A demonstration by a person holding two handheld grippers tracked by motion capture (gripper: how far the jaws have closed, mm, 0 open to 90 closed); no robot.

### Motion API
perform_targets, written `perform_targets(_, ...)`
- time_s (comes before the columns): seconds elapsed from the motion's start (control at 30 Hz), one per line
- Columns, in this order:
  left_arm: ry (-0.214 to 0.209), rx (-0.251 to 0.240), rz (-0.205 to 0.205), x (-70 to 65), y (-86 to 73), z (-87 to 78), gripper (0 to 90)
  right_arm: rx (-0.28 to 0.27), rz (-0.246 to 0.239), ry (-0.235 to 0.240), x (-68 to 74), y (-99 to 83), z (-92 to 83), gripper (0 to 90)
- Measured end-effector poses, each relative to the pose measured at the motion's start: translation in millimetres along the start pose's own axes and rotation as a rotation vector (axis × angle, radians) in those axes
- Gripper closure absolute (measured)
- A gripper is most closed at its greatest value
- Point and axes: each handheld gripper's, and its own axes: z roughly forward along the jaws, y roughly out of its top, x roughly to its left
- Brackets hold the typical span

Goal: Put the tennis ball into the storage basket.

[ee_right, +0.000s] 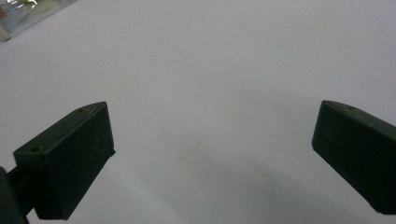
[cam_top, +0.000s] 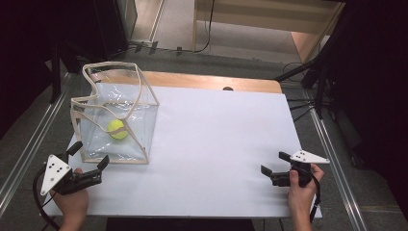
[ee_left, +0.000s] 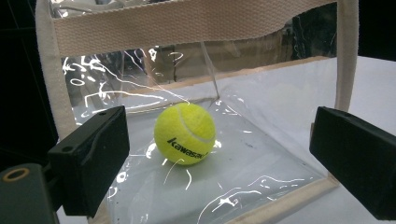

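Two open, empty grippers: left gripper (cam_top: 89, 155) faces bag (cam_top: 115, 115), left of frame.
My jaws could crumple its soft wall, rolling ball (cam_top: 117, 129); right gripper (cam_top: 273, 162) idles lower right.

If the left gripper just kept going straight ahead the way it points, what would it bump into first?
Most likely the clear bag: its see-through front wall stands between the open left gripper and the tennis ball inside, though exact depth is hard to judge.

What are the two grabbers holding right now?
Nothing. The left gripper is open just outside the clear bag holding the tennis ball; the right gripper is open over the table.
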Motion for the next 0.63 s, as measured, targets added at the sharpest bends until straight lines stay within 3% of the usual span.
perform_targets(0.63,-0.002,-0.005,-0.006,0.6,0.3,-0.5,5.3,-0.072,0.035,-0.052,-12.9,-9.2,-20.7,0.0)
